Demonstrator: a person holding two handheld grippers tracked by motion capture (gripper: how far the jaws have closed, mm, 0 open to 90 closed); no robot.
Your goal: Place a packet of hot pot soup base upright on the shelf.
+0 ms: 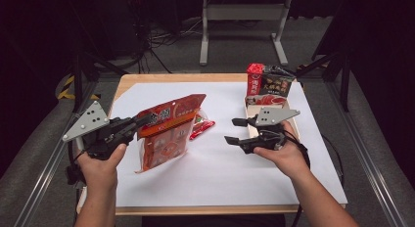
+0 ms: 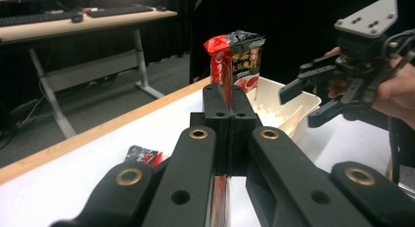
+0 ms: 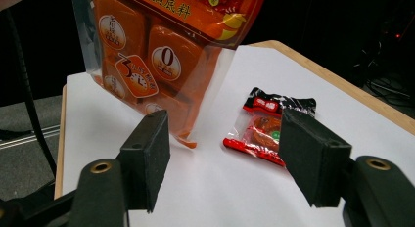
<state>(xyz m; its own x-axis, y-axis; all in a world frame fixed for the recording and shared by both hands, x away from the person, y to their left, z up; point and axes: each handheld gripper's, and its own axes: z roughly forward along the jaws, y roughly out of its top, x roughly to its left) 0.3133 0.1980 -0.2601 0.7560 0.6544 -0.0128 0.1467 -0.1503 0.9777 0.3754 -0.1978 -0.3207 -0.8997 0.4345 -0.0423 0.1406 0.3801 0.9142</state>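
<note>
A lab or office: desk (image 2: 83, 21) with keyboards (image 2: 36, 17); floor cables (image 1: 161, 38); dark curtains.

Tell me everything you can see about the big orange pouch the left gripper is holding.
The orange pouch is a glossy plastic packet with clear windows showing orange blocks inside and printed characters across its top band. The left gripper pinches its top edge, jaws shut. It hangs tilted, its bottom corner about at the white sheet, beside a small red sachet.

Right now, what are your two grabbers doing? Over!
Left gripper shut on orange pouch, lifted, bottom edge near the paper. Right gripper open, empty, facing small red packet. Nothing between them. Over.
</note>
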